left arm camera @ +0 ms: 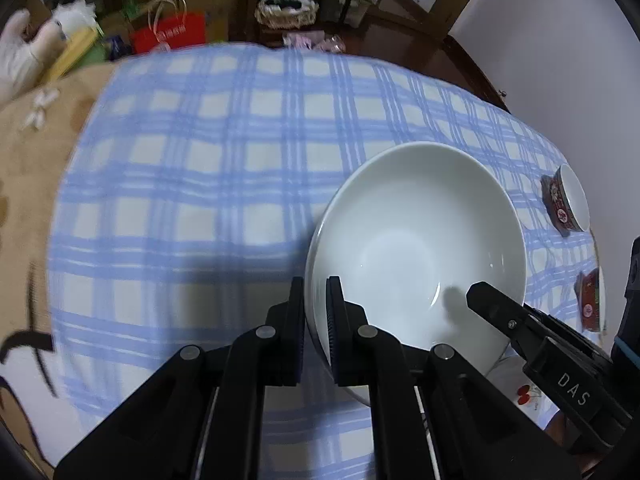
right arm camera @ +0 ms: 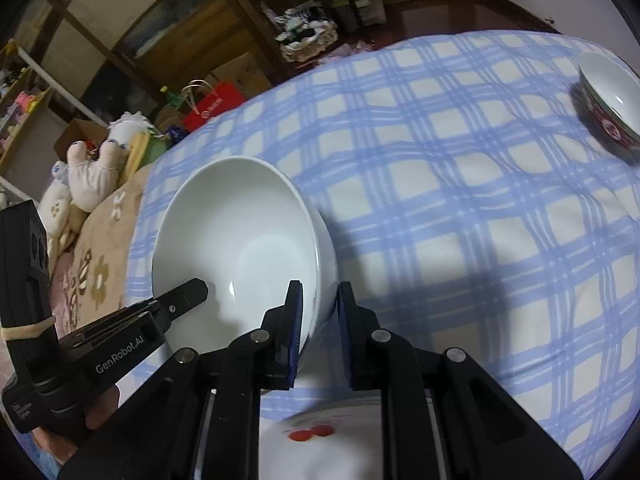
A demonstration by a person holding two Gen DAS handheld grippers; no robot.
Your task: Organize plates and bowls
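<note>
We held the large white bowl (left arm camera: pixel 416 236) between our two grippers, tilted, above the blue-and-white checked cloth (left arm camera: pixel 208 152) that covered the desk. Our left gripper (left arm camera: pixel 316 328) was clamped on the bowl's rim on one side, one finger inside the bowl and the other against its outer wall. Our right gripper (right arm camera: pixel 318 332) was clamped on the rim on the opposite side in the same manner, its blue-padded finger (right arm camera: pixel 294 336) pressed on the inner face. Each wrist view showed the other gripper's tip reaching over the rim into the bowl. The bowl's inside was plain and glossy, with nothing in it.

Under the bowl, close to us, lay a white plate with a red cherry pattern (right arm camera: pixel 316 436); we could not tell whether the bowl touched it. Farther off on the cloth stood a small bowl with a red patterned outside and white inside (left arm camera: pixel 568 200), well apart from the white bowl, and a second red patterned bowl (left arm camera: pixel 592 300) sat near the edge of the left wrist view, partly cut off.

Beside the checked cloth lay a beige blanket with a flower pattern (right arm camera: pixel 100 268). Beyond it were white plush toys (right arm camera: pixel 96 168), a red paper bag (left arm camera: pixel 168 30), a woven basket (left arm camera: pixel 286 8) and dark wooden shelving (right arm camera: pixel 248 4).
</note>
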